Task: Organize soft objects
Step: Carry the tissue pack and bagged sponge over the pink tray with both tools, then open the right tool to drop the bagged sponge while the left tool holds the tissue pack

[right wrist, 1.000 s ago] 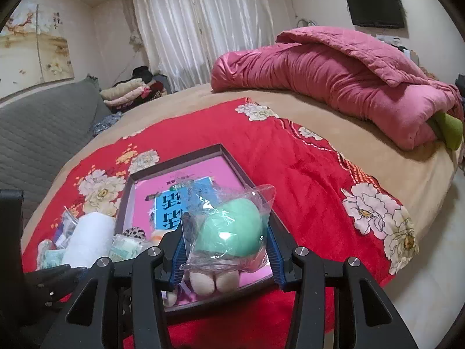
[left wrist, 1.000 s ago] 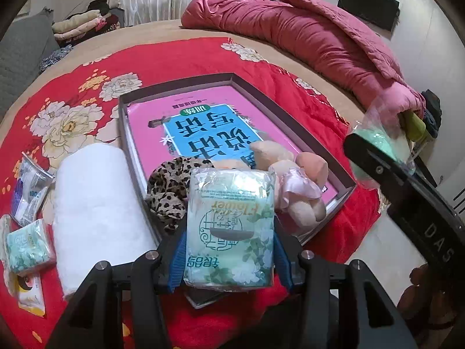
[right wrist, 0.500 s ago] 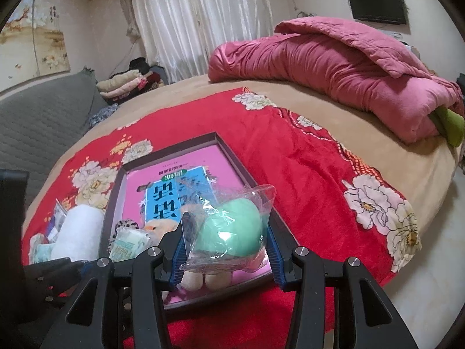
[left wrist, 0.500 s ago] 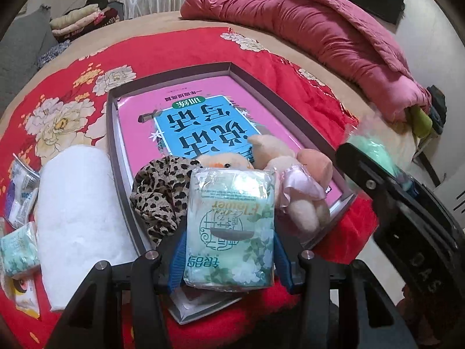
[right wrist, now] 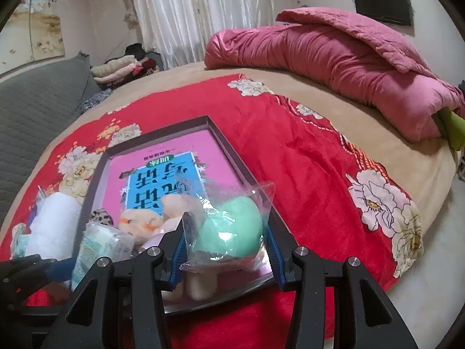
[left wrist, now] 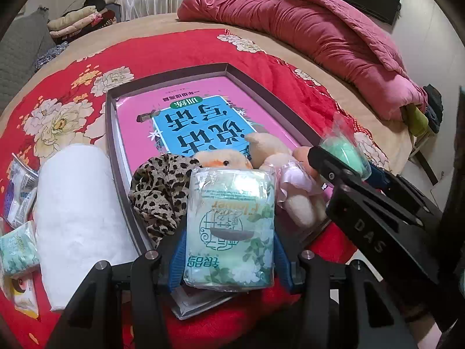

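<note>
My left gripper point(left wrist: 229, 232) is shut on a green-and-white tissue pack point(left wrist: 231, 226), held just above the near end of a dark shallow tray point(left wrist: 112, 133). My right gripper point(right wrist: 225, 232) is shut on a green soft ball in a clear bag point(right wrist: 229, 229), over the tray's near right corner point(right wrist: 232, 151); it shows at the right of the left wrist view point(left wrist: 345, 151). In the tray lie a pink and blue book point(left wrist: 189, 116), a leopard-print scrunchie point(left wrist: 159, 192) and plush toys point(left wrist: 290, 180).
Left of the tray lie a white soft roll point(left wrist: 75, 212), another tissue pack point(left wrist: 17, 247) and small packets point(left wrist: 17, 192) on the red floral blanket point(left wrist: 72, 67). A pink quilt point(right wrist: 334, 58) is piled at the back right. The bed edge drops off at the right.
Both grippers have moved forward and lower over the near end of the tray, each still holding its item. The right gripper has come closer to the plush toys.
</note>
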